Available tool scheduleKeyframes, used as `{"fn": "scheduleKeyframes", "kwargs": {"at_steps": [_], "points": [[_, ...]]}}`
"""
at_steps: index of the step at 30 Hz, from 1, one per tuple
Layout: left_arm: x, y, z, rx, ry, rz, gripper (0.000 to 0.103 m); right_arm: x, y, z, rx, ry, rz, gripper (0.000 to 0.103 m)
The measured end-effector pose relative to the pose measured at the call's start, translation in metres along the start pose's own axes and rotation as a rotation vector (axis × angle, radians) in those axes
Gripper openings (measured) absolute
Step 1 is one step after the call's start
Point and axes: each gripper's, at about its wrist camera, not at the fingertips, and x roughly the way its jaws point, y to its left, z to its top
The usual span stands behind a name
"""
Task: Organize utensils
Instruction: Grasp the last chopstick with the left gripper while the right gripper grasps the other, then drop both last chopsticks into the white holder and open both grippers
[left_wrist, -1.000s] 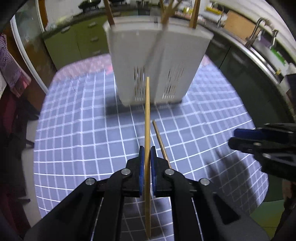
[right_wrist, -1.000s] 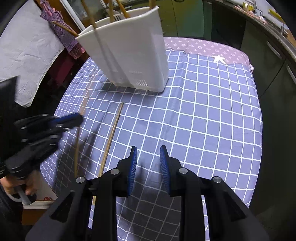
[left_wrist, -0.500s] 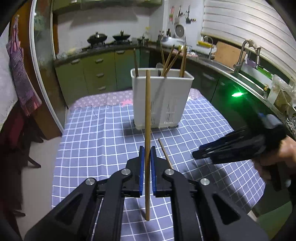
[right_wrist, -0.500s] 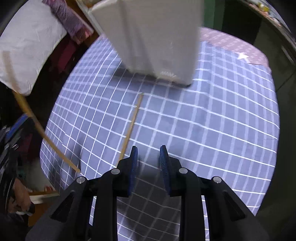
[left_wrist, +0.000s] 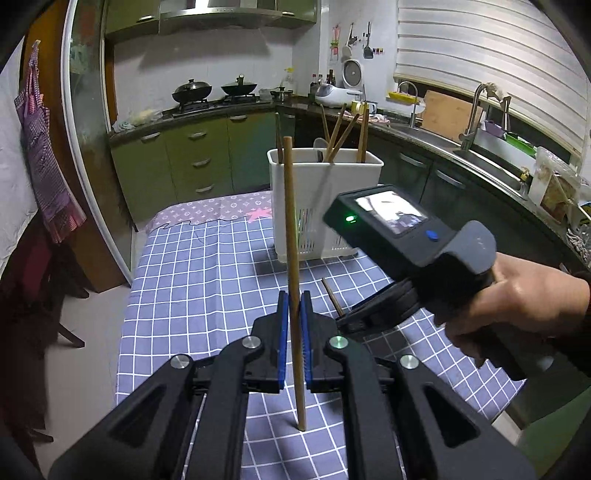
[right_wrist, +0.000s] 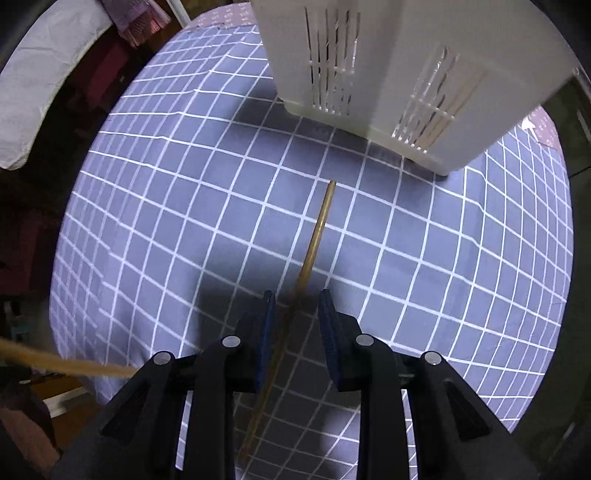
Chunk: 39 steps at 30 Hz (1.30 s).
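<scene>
In the left wrist view the left gripper (left_wrist: 291, 328) is clamped on a wooden chopstick (left_wrist: 293, 258), its blue pads pressed against the shaft from both sides. That chopstick stands almost upright through the middle of the frame, long axis running top to bottom, its upper end at the level of the rim of the white utensil holder (left_wrist: 325, 199) and its lower end below the pads, over the blue checked tablecloth (left_wrist: 207, 288). The holder stands upright at centre frame on the cloth and carries several more chopsticks and a pale spoon leaning out of its top. In the right wrist view the right gripper (right_wrist: 297, 325) has its jaws spread apart with nothing pinched between them, poised over a second chopstick (right_wrist: 314, 240) lying flat on the cloth. This one runs from the lower centre of the frame up toward the upper right, its far tip pointing at the base of the holder (right_wrist: 406, 74) and stopping short of it; its near part passes between the open fingers.
</scene>
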Motion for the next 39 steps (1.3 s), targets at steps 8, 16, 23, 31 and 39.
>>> {"fn": "scheduleKeyframes", "kwargs": {"at_steps": [8, 16, 23, 31, 39], "points": [[0.001, 0.0, -0.001, 0.01, -0.003, -0.012, 0.007, 0.007, 0.011, 0.01, 0.009, 0.042, -0.055, 0.015], [-0.001, 0.001, -0.002, 0.006, -0.004, -0.014, 0.007, 0.003, 0.004, 0.003, 0.003, 0.012, -0.025, 0.007], [-0.002, -0.002, -0.002, 0.008, -0.001, -0.02, 0.007, -0.057, -0.014, -0.035, 0.015, -0.179, 0.053, 0.007], [-0.006, -0.003, -0.003, 0.011, -0.017, -0.026, 0.007, -0.118, -0.026, -0.095, 0.039, -0.41, 0.14, 0.007], [-0.013, -0.005, 0.0, 0.018, -0.034, -0.023, 0.006, -0.153, -0.029, -0.14, 0.036, -0.53, 0.146, 0.007]]}}
